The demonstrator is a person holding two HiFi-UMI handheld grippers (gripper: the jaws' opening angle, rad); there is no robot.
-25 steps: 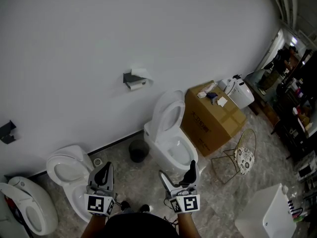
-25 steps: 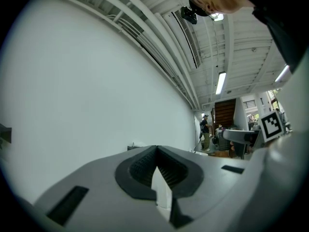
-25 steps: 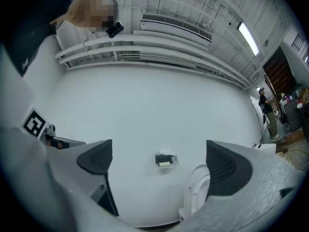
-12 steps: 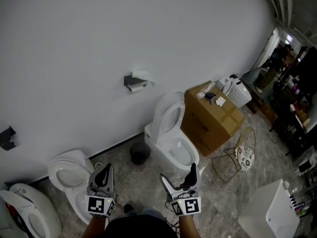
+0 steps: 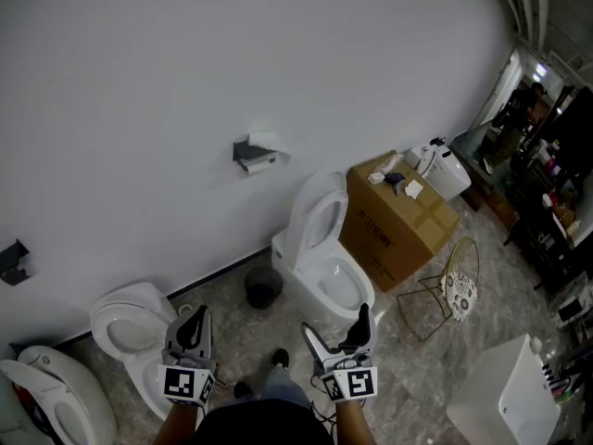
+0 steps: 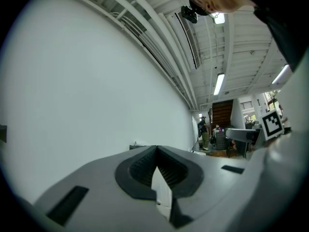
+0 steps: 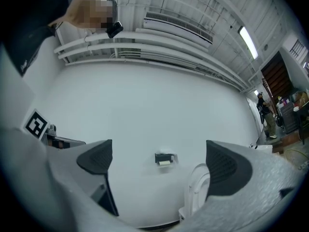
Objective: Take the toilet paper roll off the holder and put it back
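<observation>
Right, my left gripper (image 5: 195,318) is pinched shut on nothing, my right gripper (image 5: 334,323) gapes empty, and the white toilet paper roll (image 5: 259,163) sits on its dark wall-mounted holder (image 5: 246,148), centre frame.

Open air lay before wall holder (image 5: 251,153), toilet (image 5: 324,267) stood below right, dark bin (image 5: 262,286) beneath, second toilet (image 5: 130,321) well left.

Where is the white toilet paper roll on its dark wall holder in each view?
Head view: white toilet paper roll, on the wall left of centre.
Left gripper view: only the dark wall holder shows, its top peeking above the shut jaws.
Right gripper view: roll centred between the open jaws.
Shared landmark: white raised-lid toilet, lower right of it.
</observation>
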